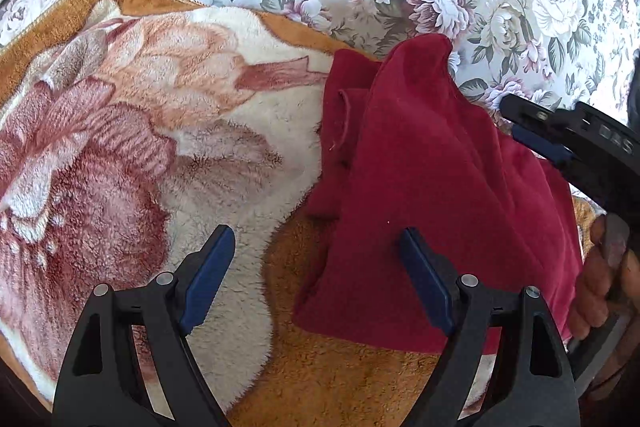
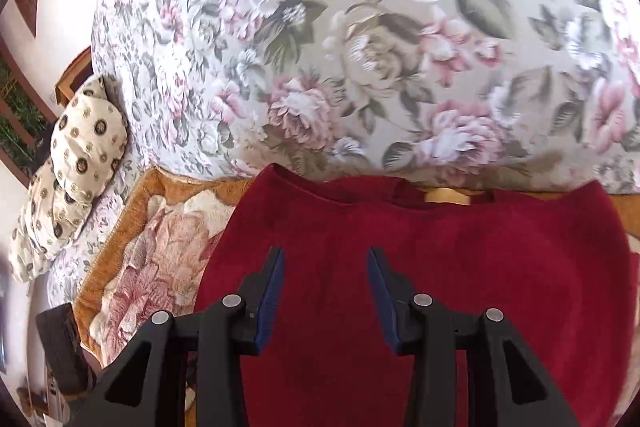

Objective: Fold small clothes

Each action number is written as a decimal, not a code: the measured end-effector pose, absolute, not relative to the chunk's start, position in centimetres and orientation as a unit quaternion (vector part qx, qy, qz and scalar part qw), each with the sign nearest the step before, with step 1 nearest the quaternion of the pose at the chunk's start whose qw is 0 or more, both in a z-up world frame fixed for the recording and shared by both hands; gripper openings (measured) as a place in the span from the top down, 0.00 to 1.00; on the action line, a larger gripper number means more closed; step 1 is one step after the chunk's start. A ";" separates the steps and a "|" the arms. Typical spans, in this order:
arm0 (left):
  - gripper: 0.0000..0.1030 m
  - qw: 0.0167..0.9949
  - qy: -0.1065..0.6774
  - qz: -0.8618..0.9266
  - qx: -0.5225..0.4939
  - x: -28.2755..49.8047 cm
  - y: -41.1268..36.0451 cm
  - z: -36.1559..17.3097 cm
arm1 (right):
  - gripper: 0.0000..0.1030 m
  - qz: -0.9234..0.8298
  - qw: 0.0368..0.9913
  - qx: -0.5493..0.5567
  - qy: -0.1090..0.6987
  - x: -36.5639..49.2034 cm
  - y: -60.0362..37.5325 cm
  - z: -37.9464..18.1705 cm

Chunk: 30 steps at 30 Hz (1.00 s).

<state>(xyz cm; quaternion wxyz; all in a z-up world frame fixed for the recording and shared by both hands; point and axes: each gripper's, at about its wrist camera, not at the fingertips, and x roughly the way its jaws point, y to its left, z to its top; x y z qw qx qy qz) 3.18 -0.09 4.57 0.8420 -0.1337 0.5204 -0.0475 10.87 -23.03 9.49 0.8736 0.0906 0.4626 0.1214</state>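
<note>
The left gripper (image 1: 316,239) stands with its jaws spread wide and grasps nothing; its left blue pad (image 1: 208,279) hangs over the plush blanket (image 1: 160,147), its right pad over the near edge of the red garment (image 1: 432,163). The right gripper (image 2: 326,255) has its jaws parted, with only a gap between the blue pads, and hovers above the red cloth; whether the tips touch the fabric cannot be told. The red garment lies partly folded on the plush blanket, an orange-bordered one with a large flower print, and its far edge reaches the floral bedspread (image 2: 360,47). In the left wrist view a hand (image 1: 604,279) grips the right tool's handle at the frame's right edge. A patterned pillow (image 2: 76,163) rests at the bed's left side
</note>
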 end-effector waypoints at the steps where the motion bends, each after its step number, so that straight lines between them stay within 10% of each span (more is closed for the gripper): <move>1: 0.18 0.839 0.523 -0.050 -0.140 3.3 0.1 4.4 | 0.61 0.115 0.871 0.073 0.471 12.0 -21.8 8.7; 13: 0.18 0.831 0.534 -0.071 -0.138 4.2 0.4 4.2 | 0.62 0.135 0.847 0.022 0.513 18.6 -15.0 3.8; 30: 0.18 0.847 0.498 -0.093 -0.164 2.3 0.3 7.5 | 0.61 -0.023 0.891 0.089 0.444 -2.5 -35.8 12.1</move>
